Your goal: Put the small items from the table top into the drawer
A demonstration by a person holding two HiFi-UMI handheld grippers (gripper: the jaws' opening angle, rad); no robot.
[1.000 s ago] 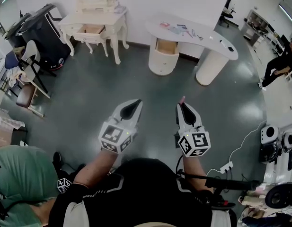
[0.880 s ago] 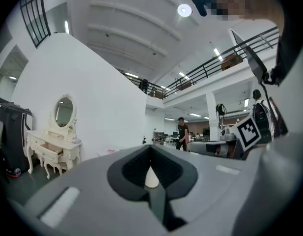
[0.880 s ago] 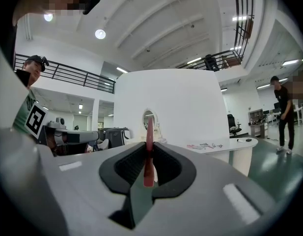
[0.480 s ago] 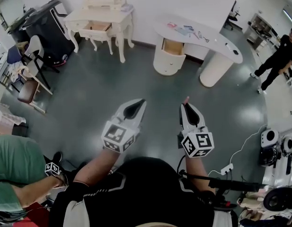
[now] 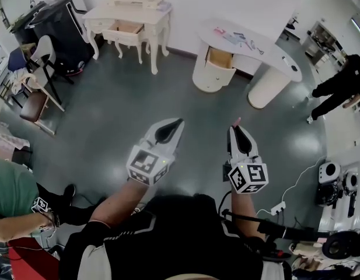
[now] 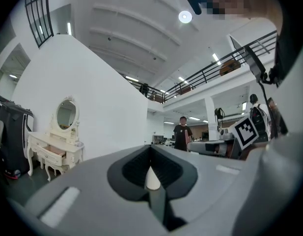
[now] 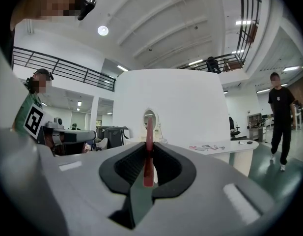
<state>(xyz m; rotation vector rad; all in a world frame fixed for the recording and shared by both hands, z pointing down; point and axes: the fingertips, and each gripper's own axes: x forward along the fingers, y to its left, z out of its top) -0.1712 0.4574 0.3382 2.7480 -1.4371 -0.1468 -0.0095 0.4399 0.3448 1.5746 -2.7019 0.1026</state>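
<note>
- Both tools, left tool [image 5: 176, 123] and right tool [image 5: 237, 127], had neared the one curved counter [image 5: 274, 56].
- Left jaws met, empty; right jaws clamped one pink stick [image 7: 149, 149].
- Several small items [image 5: 240, 39] lay on that counter, one drawer [image 5: 219, 58] open beneath.

Here's the count: two hand-held grippers, the left hand-held gripper [image 5: 177, 122] and the right hand-held gripper [image 5: 236, 125], one pink stick [image 7: 149, 146], one counter [image 5: 273, 54], one dressing table [image 5: 118, 17], and two open drawers, the counter drawer [image 5: 222, 57] and the dressing-table drawer [image 5: 128, 28].

The left gripper [image 5: 177, 122] and the right gripper [image 5: 237, 128], pinching a thin pink item [image 5: 236, 121], point toward the curved white table [image 5: 273, 57].
</note>
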